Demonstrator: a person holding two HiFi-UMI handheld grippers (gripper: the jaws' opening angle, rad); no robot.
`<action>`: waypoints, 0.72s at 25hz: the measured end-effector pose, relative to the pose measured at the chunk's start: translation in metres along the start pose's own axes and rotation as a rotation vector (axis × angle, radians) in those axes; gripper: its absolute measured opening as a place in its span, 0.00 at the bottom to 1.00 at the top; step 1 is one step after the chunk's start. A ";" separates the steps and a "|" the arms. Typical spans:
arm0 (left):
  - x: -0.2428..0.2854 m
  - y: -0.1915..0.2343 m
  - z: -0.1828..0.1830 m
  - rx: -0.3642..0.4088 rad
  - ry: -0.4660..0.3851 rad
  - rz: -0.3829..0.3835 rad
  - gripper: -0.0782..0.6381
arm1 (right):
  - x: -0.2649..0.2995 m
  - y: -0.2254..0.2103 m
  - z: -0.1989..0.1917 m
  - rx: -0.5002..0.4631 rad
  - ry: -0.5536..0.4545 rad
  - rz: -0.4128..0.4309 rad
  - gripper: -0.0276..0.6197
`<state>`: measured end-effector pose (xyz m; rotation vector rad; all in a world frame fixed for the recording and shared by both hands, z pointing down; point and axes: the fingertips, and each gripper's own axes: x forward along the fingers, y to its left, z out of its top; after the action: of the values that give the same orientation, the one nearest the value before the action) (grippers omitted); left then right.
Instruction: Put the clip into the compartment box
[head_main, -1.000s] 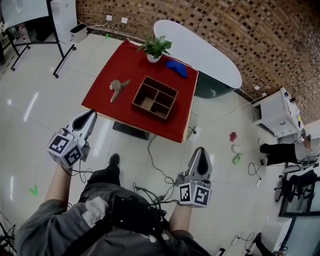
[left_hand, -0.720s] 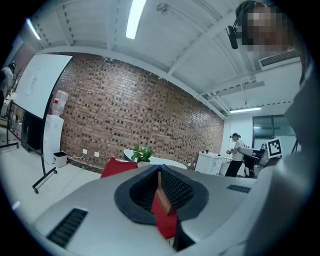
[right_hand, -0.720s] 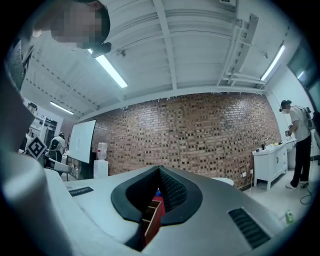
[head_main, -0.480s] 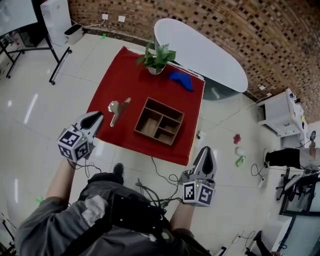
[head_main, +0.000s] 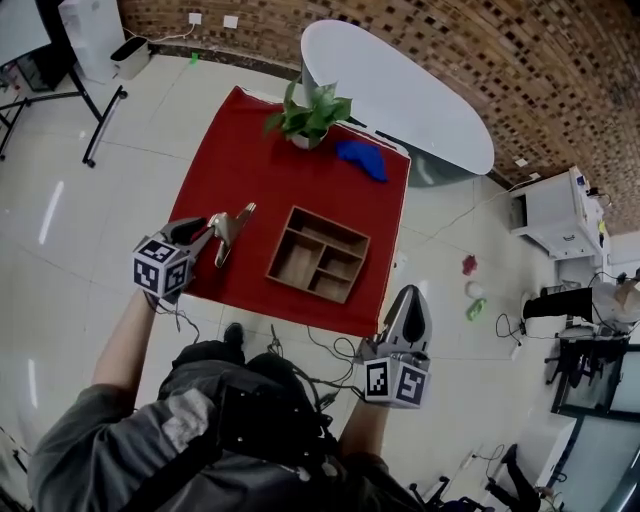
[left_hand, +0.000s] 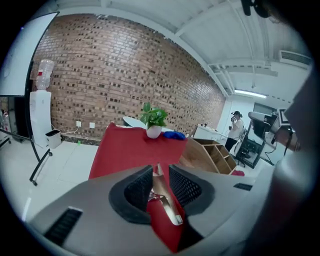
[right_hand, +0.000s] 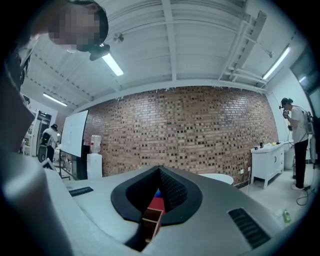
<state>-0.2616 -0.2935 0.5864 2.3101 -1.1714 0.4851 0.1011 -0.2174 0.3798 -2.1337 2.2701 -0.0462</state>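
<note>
The left claw (head_main: 205, 235) is spread, its jaws just having been opening, and in the left gripper view the clip (left_hand: 166, 202) stands in the gap between the two pads with a sliver of daylight on either side. It is straddled but not yet pinched. The clip lies flat on the red table (head_main: 260, 150), near the table's 9 o'clock edge in the head view.

The step in hand looks like the approach to the pick: the claw is lined up on the clip and nothing has been lifted. The next move calls for easing in a touch further so the pads sit across the clip's body, then closing squarely before lifting. A grip too near the tapered tip could let it twist out.

In the head view the clip's long axis runs from about 7 o'clock to 1 o'clock. Its narrower end points to 1 o'clock, away from the claw, so the claw comes in nearly along that axis.

The compartment box (head_main: 281, 243) sits at the clip's 3 o'clock, near but apart, with its cells open upward. Beyond it, at 12 o'clock, stand a potted plant (head_main: 308, 112) and a blue object (head_main: 362, 158).

The right claw (head_main: 410, 297) hangs off the table's 5 o'clock corner, pressed together and pinching nothing.
</note>
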 end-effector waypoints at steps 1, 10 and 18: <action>0.007 0.004 -0.004 -0.002 0.021 -0.005 0.32 | 0.001 0.000 -0.001 0.000 0.003 -0.004 0.06; 0.065 0.015 -0.034 -0.005 0.171 -0.018 0.43 | 0.012 -0.024 -0.015 0.003 0.007 -0.011 0.06; 0.099 0.007 -0.044 0.033 0.298 -0.093 0.35 | 0.025 -0.047 -0.006 -0.060 -0.004 0.011 0.06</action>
<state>-0.2150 -0.3344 0.6752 2.2120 -0.9146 0.7873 0.1465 -0.2455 0.3872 -2.1477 2.3098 0.0260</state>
